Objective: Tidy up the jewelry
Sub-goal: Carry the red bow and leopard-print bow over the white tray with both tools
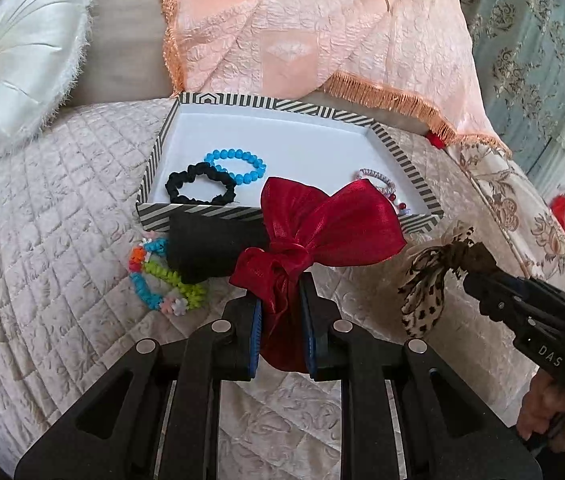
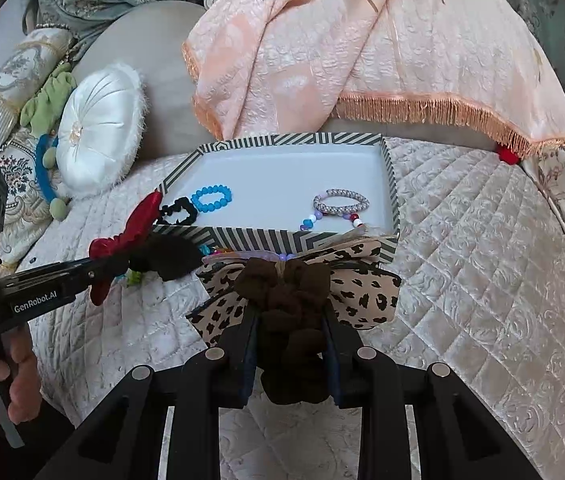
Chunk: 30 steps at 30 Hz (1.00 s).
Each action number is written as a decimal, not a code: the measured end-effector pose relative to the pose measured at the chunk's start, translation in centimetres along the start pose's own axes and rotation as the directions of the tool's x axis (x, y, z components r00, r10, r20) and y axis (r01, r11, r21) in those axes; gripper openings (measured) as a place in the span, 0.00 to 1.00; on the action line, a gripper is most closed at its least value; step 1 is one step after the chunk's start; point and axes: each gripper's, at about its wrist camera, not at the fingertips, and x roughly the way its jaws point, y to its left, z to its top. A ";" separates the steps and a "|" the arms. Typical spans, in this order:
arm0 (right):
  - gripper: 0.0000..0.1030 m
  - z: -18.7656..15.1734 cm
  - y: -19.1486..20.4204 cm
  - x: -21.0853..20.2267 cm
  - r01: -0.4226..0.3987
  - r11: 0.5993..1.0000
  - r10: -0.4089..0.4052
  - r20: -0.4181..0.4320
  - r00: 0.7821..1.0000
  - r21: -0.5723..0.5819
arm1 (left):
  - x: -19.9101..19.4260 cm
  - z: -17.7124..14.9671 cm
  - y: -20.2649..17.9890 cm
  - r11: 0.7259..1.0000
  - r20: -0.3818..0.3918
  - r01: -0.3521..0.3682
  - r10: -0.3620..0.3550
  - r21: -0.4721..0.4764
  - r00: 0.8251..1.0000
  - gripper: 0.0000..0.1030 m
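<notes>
The striped box (image 1: 154, 148) sits open on the quilt (image 1: 42, 220), its white floor holding a blue bead bracelet (image 1: 235, 165) and a black scrunchie (image 1: 200, 189) at the left, and a lilac bracelet (image 2: 340, 203) with a string of mixed beads (image 2: 330, 220) at the right.

Just in front of the box's near wall, the left gripper (image 1: 280, 280) has its jaws narrowed onto the knot of a red bow (image 1: 322, 224), whose loops fan out above the fingers and hide part of the wall. A black cloth piece (image 1: 206, 248) shows at the bow's left, whether joined to it I cannot tell. Partly behind that, on the quilt, lies a ring of bright flower beads (image 1: 158, 276).

To the right, the right gripper (image 2: 290, 316) is clamped on the brown scrunchie of a leopard bow (image 2: 358, 296), held clear of the quilt near the box's front corner. A hand (image 1: 538, 416) grips its handle.

Farther off, a white round cushion (image 1: 14, 64) rests at the far left. A peach fringed cloth (image 1: 302, 32) hangs behind the box.
</notes>
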 end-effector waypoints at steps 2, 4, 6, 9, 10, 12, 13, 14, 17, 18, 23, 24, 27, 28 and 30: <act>0.26 0.0 0.1 0.0 0.005 1.000 -0.005 0.003 1.000 -0.005 | 0.2 0.0 -0.2 1.000 0.000 -0.008 0.008 0.008 1.000 0.15; 0.26 0.0 0.1 0.0 0.007 1.000 -0.007 0.006 1.000 -0.009 | 0.1 0.0 -0.3 1.000 0.010 -0.026 0.026 0.014 1.000 0.15; 0.26 0.1 0.2 -0.1 0.010 1.000 -0.010 0.012 1.000 -0.010 | 0.1 0.1 -0.4 0.999 0.022 -0.044 0.043 0.015 0.999 0.15; 0.26 0.1 0.4 -0.2 0.017 1.000 -0.016 0.017 1.000 -0.017 | 0.0 0.1 -0.2 0.998 0.033 -0.058 0.058 0.015 0.998 0.15; 0.26 0.1 0.4 -0.3 0.016 1.000 -0.016 0.019 1.000 -0.018 | 0.0 0.1 -0.2 0.998 0.036 -0.061 0.060 0.016 0.998 0.15; 0.26 0.2 0.5 -0.3 0.015 1.000 -0.015 0.021 1.000 -0.020 | 0.0 0.1 0.0 0.999 0.042 -0.053 0.052 0.007 0.998 0.15; 0.26 0.2 0.5 -0.3 0.015 1.000 -0.014 0.022 1.000 -0.021 | 0.0 0.1 0.0 0.999 0.045 -0.051 0.051 0.004 0.998 0.15; 0.26 0.2 0.5 -0.3 0.015 1.000 -0.014 0.023 1.000 -0.022 | 0.0 0.1 0.0 0.999 0.046 -0.051 0.051 0.003 0.998 0.15; 0.26 0.1 0.4 -0.3 0.017 1.000 -0.017 0.021 1.000 -0.024 | 0.1 0.1 0.1 0.999 0.030 -0.033 0.033 -0.010 0.999 0.15; 0.26 0.1 0.4 -0.3 0.020 0.999 -0.019 0.021 1.000 -0.025 | 0.1 0.1 0.0 0.999 0.028 -0.030 0.030 -0.012 0.999 0.15; 0.26 0.1 0.5 -0.3 0.021 0.999 -0.020 0.022 1.000 -0.030 | 0.1 0.1 0.0 1.000 0.021 -0.014 0.014 -0.023 1.000 0.15; 0.26 0.1 0.5 -0.3 0.022 0.999 -0.022 0.023 1.000 -0.030 | 0.1 0.2 0.1 1.000 0.016 -0.003 0.004 -0.031 1.000 0.15; 0.26 0.1 0.5 -0.3 0.020 0.999 -0.019 0.020 1.000 -0.031 | 0.1 0.2 0.5 0.998 0.007 0.015 -0.015 -0.053 1.000 0.15; 0.26 0.1 0.5 -0.3 0.019 0.999 -0.018 0.020 1.000 -0.032 | 0.1 0.2 0.4 0.999 0.007 0.011 -0.011 -0.049 1.000 0.16; 0.26 0.1 0.6 -0.3 0.019 0.999 -0.018 0.019 1.000 -0.036 | 0.2 0.1 0.3 0.999 0.003 0.009 -0.009 -0.044 1.000 0.16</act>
